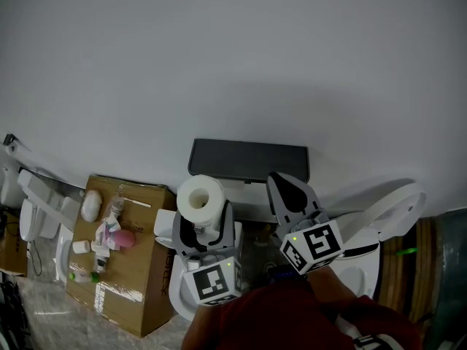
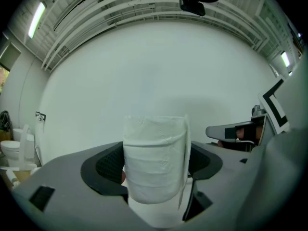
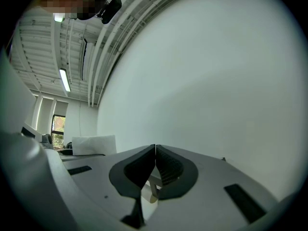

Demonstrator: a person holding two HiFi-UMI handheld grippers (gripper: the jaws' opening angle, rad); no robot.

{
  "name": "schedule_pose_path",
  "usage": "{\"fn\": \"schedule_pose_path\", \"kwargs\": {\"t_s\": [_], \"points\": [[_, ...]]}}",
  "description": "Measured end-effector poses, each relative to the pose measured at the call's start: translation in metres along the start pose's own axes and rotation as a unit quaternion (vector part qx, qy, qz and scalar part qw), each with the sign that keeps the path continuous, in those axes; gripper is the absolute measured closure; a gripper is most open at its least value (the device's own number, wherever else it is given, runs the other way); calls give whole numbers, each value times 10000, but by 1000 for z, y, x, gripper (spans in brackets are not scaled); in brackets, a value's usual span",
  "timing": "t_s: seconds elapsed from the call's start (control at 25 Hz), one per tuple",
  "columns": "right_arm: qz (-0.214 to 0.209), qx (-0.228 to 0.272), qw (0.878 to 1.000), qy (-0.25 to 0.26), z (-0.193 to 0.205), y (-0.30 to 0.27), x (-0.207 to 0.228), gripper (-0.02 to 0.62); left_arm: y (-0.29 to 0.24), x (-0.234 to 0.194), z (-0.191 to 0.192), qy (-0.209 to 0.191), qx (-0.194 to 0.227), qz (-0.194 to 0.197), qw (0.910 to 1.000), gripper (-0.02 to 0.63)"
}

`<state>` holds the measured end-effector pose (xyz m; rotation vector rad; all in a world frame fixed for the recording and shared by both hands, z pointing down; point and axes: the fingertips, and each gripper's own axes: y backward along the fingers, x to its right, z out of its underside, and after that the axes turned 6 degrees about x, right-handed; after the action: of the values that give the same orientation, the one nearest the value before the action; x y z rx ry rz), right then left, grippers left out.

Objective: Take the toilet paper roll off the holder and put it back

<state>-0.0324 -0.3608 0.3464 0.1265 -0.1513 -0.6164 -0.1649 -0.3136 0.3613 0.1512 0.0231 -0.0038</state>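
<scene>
One white toilet (image 2: 12, 150) stands against the wall at the far left. Next to it, seen from the head view, a cardboard box (image 1: 128, 283) sits on the floor. A white oval object (image 1: 90, 205) lies near the far left corner of the box's top, and a pink item (image 1: 120, 238) lies among small bottles toward the middle; what these are is too small to tell.

Just right of the box, the left gripper (image 1: 204, 228) points level toward the white wall (image 1: 233, 64). It is clamped on the toilet paper roll (image 1: 199, 195). The left gripper view shows the roll (image 2: 155, 158) standing upright between the spread jaws, with both dark pads pressed against its sides and a loose sheet edge hanging down its right side. The roll is off the holder, carried in the air in front of the wall.

Beyond the roll, a dark grey shelf (image 1: 248, 160) is fixed to the wall, near the roll but apart from it.

To the right, the right gripper (image 1: 286, 192) also points level at the wall, just below the shelf's right end. Its own view shows the right gripper (image 3: 155, 160) clenched, pads pressed flat together with nothing between them.

A red sleeve (image 1: 292, 312) fills the bottom edge behind both grippers. Farther right, a white curved ring (image 1: 394, 203) like a toilet seat leans by the wall.
</scene>
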Motion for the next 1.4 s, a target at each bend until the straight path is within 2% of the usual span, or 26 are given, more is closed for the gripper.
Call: {"fn": "schedule_pose_path", "kwargs": {"t_s": [0.8,1.12,1.4], "points": [[39,-59,10000,-28,2,-1,0,577,1,0,8,119,-181,-30,9998,196],[48,-49,10000,-13,1,4,1,577,0,3,-7,140,-4,-5,9999,196],[73,-33,9999,66,-5,8,2,577,-11,2,-40,121,394,60,9991,196]]}}
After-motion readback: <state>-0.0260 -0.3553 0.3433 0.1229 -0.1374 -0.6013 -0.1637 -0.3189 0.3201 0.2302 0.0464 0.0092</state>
